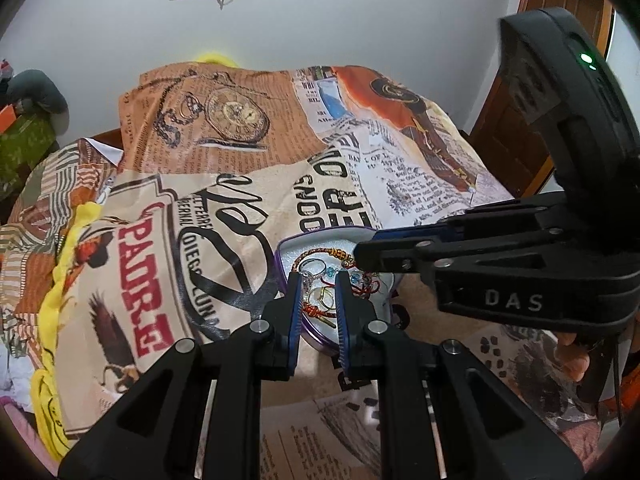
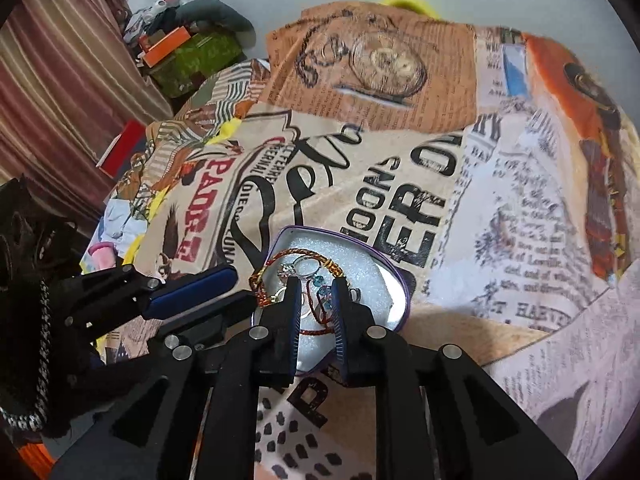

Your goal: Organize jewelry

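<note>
A purple-rimmed heart-shaped tin [image 1: 289, 249] [image 2: 394, 276] with a white foam lining lies on the printed bedspread. It holds a tangle of jewelry [image 1: 320, 276] [image 2: 308, 272]: red-gold thread bracelets, silver rings, blue beads. My left gripper [image 1: 319, 280] hovers over the tin's near side, fingers slightly apart, nothing clearly held. My right gripper [image 2: 316, 286] is also over the tin, fingers slightly apart around the blue beads and thread. It shows from the side in the left wrist view [image 1: 362, 254], tips at the tin's right rim. The left gripper shows in the right wrist view [image 2: 232, 276].
The bed is covered by a newspaper-print bedspread [image 1: 224, 184] [image 2: 500, 208]. A yellow cloth [image 1: 60, 280] lies along its left edge. A striped curtain [image 2: 60, 100] and a pile of clutter [image 2: 188, 52] stand at the left. A wooden door [image 1: 532, 92] is at the right.
</note>
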Motion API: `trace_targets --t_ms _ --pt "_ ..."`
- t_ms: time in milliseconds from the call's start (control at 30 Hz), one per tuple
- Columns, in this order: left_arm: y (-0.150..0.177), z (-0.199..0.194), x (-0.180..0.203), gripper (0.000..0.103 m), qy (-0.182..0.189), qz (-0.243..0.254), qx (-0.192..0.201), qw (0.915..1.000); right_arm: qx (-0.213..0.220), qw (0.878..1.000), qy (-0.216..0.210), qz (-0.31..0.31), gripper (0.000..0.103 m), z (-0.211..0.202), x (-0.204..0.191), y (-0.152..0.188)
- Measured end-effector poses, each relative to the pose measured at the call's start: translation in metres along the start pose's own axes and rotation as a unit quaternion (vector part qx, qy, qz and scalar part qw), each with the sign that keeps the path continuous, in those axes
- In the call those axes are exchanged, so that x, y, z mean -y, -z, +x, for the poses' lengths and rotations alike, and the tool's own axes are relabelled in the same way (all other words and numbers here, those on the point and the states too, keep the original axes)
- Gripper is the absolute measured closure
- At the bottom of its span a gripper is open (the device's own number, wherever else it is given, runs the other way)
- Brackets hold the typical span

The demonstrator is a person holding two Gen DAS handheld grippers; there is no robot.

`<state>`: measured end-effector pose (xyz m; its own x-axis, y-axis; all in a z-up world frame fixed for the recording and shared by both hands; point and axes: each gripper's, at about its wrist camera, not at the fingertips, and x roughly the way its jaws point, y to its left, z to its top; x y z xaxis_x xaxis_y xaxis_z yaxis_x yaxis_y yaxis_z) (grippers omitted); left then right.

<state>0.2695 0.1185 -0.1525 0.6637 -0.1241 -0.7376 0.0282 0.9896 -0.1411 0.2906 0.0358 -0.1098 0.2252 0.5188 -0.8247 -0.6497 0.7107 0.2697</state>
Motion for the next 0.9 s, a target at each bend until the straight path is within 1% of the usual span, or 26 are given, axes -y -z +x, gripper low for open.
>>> trace_targets --t_ms 133,233,333,367,433,533,633,733,767,800,833,867,900 --pt "-0.004 -0.021 0.001 0.089 -0.005 -0.004 0.016 0.9998 0.041 0.999 0.022 -0.015 0.089 -0.031 -0.011 0.003" --pt "-0.008 -0.045 0.005 0.089 -0.006 -0.010 0.038 0.9992 0.086 0.995 0.034 -0.025 0.089 -0.065 -0.020 0.007" --pt "-0.014 -0.076 0.010 0.089 -0.008 -0.013 0.068 0.9976 0.142 0.988 0.050 -0.038 0.089 -0.106 -0.035 0.014" --pt "-0.015 -0.093 0.014 0.089 -0.010 -0.010 0.085 0.9963 0.159 0.985 0.054 -0.041 0.089 -0.118 -0.039 0.017" --pt "-0.018 -0.120 0.021 0.089 -0.016 -0.003 0.114 0.9934 0.199 0.977 0.062 -0.049 0.089 -0.148 -0.052 0.026" --pt "-0.017 -0.163 0.034 0.089 -0.021 0.011 0.162 0.9864 0.259 0.960 0.076 -0.069 0.089 -0.191 -0.073 0.044" --pt "-0.010 -0.213 0.050 0.086 -0.033 0.026 0.223 0.9739 0.319 0.939 0.094 -0.087 0.089 -0.228 -0.096 0.066" --pt "0.004 -0.253 0.064 0.075 -0.045 0.035 0.276 0.9594 0.372 0.916 0.114 -0.100 0.089 -0.255 -0.118 0.092" --pt "0.010 -0.265 0.070 0.067 -0.050 0.036 0.292 0.9542 0.386 0.909 0.120 -0.101 0.089 -0.261 -0.124 0.099" --pt "0.016 -0.273 0.073 0.058 -0.056 0.037 0.304 0.9503 0.404 0.901 0.125 -0.101 0.089 -0.270 -0.130 0.109" --pt "0.022 -0.284 0.077 0.052 -0.063 0.038 0.320 0.9446 0.415 0.895 0.127 -0.099 0.089 -0.274 -0.134 0.114" --pt "0.029 -0.292 0.081 0.044 -0.070 0.037 0.334 0.9392 0.426 0.890 0.129 -0.097 0.088 -0.278 -0.137 0.119" --pt "0.033 -0.298 0.084 0.039 -0.075 0.037 0.343 0.9357 0.437 0.884 0.134 -0.094 0.083 -0.283 -0.141 0.127"
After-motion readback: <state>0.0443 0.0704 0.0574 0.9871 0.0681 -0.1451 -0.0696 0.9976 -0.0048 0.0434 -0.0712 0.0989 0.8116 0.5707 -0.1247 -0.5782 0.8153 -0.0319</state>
